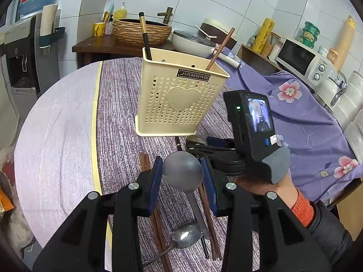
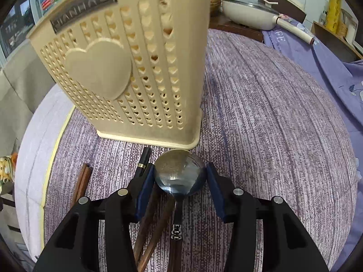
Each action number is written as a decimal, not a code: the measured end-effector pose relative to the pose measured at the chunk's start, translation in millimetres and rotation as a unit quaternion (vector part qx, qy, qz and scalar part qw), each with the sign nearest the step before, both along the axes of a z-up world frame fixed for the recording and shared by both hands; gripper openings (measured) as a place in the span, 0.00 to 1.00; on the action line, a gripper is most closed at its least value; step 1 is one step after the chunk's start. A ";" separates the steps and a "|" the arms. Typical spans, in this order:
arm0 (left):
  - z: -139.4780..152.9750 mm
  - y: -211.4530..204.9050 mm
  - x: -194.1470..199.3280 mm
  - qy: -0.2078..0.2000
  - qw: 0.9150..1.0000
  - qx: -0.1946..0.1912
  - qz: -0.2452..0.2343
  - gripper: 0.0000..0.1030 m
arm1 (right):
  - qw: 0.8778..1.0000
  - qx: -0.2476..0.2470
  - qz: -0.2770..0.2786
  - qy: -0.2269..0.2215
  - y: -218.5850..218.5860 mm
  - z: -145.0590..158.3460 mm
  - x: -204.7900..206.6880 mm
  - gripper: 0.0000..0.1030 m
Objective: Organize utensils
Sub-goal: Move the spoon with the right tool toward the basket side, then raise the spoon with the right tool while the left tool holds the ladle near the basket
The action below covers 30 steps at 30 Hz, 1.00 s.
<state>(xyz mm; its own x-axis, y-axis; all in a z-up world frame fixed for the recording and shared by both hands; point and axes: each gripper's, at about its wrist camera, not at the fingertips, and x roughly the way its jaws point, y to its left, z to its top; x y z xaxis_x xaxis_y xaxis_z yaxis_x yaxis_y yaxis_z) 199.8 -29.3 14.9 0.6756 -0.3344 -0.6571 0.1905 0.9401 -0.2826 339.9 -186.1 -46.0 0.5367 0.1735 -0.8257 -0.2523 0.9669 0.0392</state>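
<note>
Already both grippers bracket spoon bowls: left gripper (image 1: 182,182) pinches a dull grey metal spoon (image 1: 182,172); right gripper (image 2: 180,189), half-open, straddles a shiny steel spoon (image 2: 180,175) lying before the cream perforated holder (image 2: 127,68), whose rounded bowl could squirt out.

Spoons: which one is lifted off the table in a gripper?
The spoon between the left gripper pads, bowl raised; the small spoon lies below it.
</note>
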 end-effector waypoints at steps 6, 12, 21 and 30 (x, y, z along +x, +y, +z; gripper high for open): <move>3.8 1.5 -2.2 -0.005 1.000 -0.001 0.001 0.35 | 0.997 0.024 0.005 -0.067 -18.4 36.1 -35.6 0.44; 5.5 2.1 -4.4 -0.007 1.000 0.000 0.004 0.35 | 0.989 0.057 0.004 -0.134 -45.0 71.6 -79.7 0.44; 11.4 -1.6 -8.9 -0.015 1.000 0.005 0.005 0.35 | 0.981 0.084 0.018 -0.171 -70.0 97.0 -125.5 0.44; 18.0 -5.4 -12.6 -0.022 1.000 0.007 0.001 0.35 | 0.979 0.071 0.024 -0.191 -74.1 102.6 -139.6 0.44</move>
<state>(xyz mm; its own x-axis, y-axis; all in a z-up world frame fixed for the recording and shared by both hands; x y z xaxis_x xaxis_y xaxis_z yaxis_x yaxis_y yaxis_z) 187.2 -34.7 33.0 0.7045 -0.3237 -0.6316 0.2004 0.9445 -0.2605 200.3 -260.2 56.6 0.7903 0.3047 -0.5316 -0.3195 0.9452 0.0667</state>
